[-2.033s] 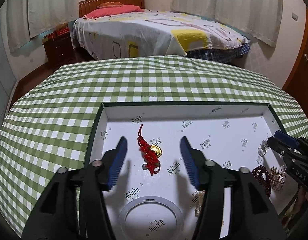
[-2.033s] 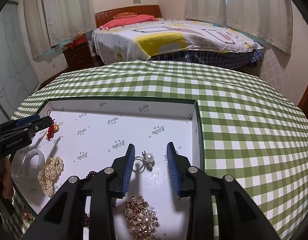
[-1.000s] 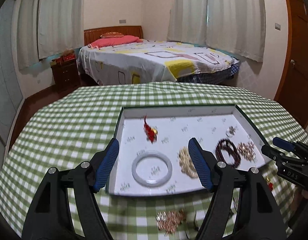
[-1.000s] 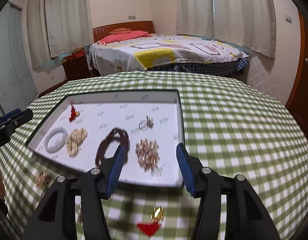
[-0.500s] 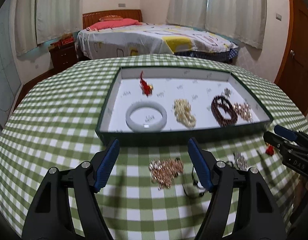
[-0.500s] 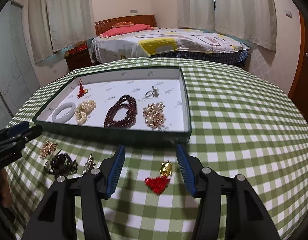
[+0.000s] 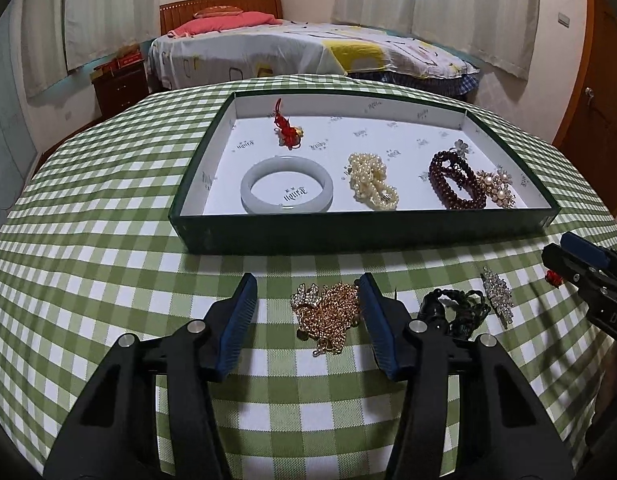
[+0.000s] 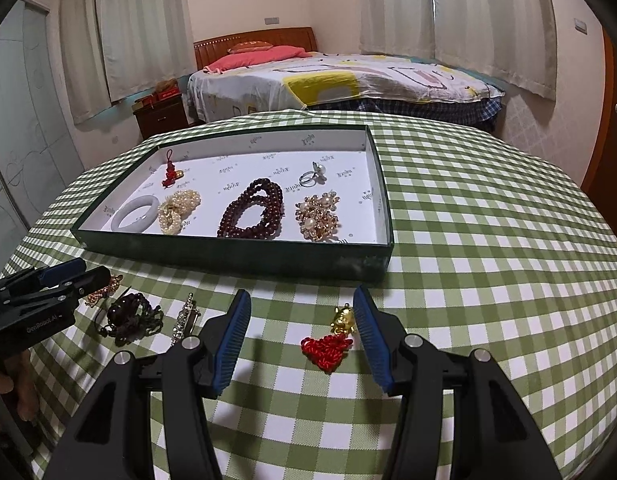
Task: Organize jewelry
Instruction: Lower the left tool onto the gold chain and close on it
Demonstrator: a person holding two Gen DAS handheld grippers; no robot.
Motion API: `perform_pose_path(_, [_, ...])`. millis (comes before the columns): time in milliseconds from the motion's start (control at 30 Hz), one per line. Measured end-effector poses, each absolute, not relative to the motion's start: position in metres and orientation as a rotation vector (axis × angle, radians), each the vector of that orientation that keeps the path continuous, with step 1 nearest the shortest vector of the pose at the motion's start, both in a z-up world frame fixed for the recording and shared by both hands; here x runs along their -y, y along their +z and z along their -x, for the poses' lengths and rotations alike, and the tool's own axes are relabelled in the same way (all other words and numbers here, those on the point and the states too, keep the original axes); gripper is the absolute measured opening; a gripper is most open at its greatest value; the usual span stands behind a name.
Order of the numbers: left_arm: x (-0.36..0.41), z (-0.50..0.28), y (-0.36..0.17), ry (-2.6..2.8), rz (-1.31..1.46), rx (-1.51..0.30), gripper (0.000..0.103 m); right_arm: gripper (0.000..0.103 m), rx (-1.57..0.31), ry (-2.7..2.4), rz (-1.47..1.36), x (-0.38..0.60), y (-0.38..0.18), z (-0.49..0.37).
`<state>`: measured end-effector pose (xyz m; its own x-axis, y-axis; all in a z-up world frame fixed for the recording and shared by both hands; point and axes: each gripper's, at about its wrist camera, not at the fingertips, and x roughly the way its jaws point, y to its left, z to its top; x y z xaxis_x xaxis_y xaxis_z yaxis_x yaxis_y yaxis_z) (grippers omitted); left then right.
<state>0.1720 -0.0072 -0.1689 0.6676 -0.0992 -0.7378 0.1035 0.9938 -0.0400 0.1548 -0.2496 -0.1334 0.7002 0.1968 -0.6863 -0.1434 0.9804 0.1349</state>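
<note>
Jewelry lies partly inside a shallow dark-green tray (image 7: 360,236) with white printed lining: a pale jade bangle (image 7: 286,190), a heap of pearls (image 7: 373,186), a dark red bead bracelet (image 7: 456,184), a gold-and-pearl brooch (image 7: 496,189), a pearl ring (image 8: 313,177) and a red knotted charm (image 7: 286,125) at about eleven o'clock of the bangle. More pieces sit loose on the worktop (image 7: 88,240) in front of the tray. The left gripper (image 7: 306,312) has just been closing and now stands partly open around a tangled gold chain (image 7: 328,314), whose right edge lies against the right pad while the left pad stands clear of it; nothing is lifted. At three o'clock of the chain are a black beaded bracelet (image 7: 454,312) and a rhinestone clip (image 7: 497,294). The right gripper (image 8: 300,324) is about half open, holding nothing, with a red knot with a gold charm (image 8: 332,340) between its pads, just beside the right one. Only the right wrist view shows this knot fully and the ring clearly; the left wrist view shows only a red scrap of the knot behind the other gripper at three o'clock. A green-and-white checked cloth covers the round worktop. Beyond, at twelve o'clock, stands a bed (image 8: 348,76) with a patterned cover, pink pillows and a wooden headboard, pale curtains (image 8: 492,20) and a dark nightstand (image 8: 160,118).
</note>
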Motion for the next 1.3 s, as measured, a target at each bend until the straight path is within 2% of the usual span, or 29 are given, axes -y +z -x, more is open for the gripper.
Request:
perform_pose_path(200, [0.012, -0.171, -0.169, -0.145, -0.029, -0.827, 0.037, 0.053, -0.785, 0.191, -0.073, 0.25, -0.136, -0.157])
perform_pose_path(433, [0.014, -0.168, -0.168, -0.159, -0.049, -0.825, 0.015, 0.053, -0.789, 0.191, -0.076, 0.25, -0.137, -0.158])
perform_pose_path(533, [0.01, -0.168, -0.168, -0.157, -0.037, -0.828, 0.013, 0.053, -0.79, 0.191, -0.077, 0.25, -0.138, -0.158])
perform_pose_path(833, [0.005, -0.167, -0.164, -0.171, -0.006, -0.822, 0.014, 0.053, -0.79, 0.191, -0.077, 0.25, -0.138, -0.158])
perform_pose_path(900, [0.007, -0.167, -0.164, -0.179, -0.007, -0.824, 0.018, 0.053, -0.791, 0.192, -0.076, 0.25, -0.138, -0.158])
perform_pose_path(967, [0.008, -0.168, -0.164, -0.18, -0.005, -0.825, 0.034, 0.053, -0.791, 0.193, -0.076, 0.25, -0.138, -0.158])
perform_pose_path(1067, [0.008, -0.17, -0.165, -0.18, 0.006, -0.829, 0.043, 0.053, -0.791, 0.192, -0.077, 0.25, -0.138, -0.159])
perform_pose_path(1133, [0.009, -0.172, -0.168, -0.173, 0.004, -0.838, 0.052, 0.053, -0.793, 0.193, -0.077, 0.25, -0.139, -0.159])
perform_pose_path(1300, [0.006, -0.175, -0.172, -0.163, 0.023, -0.857, 0.049, 0.053, -0.8, 0.198, -0.074, 0.246, -0.142, -0.16])
